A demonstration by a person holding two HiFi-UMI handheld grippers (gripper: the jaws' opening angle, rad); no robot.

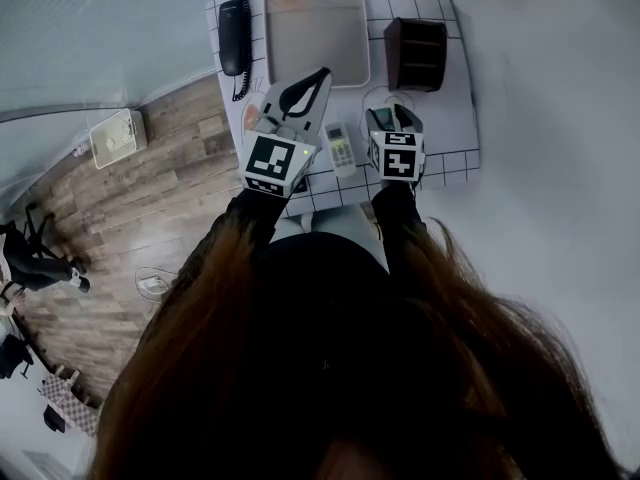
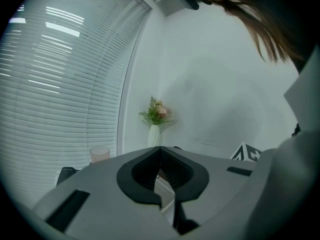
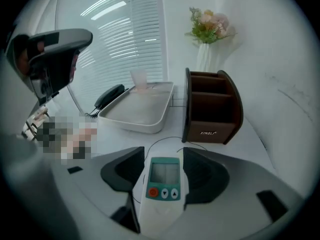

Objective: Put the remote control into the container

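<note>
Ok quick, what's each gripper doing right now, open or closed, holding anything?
Left gripper: closed, holding nothing.
Right gripper: open, with the remote control lying between its jaws, not clamped.

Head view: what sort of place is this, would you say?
Probably an office, or a mock-up of one. A corded desk phone and a brown desk organizer sit on a small white table. Window blinds run along one wall, and the floor is wood plank.
</note>
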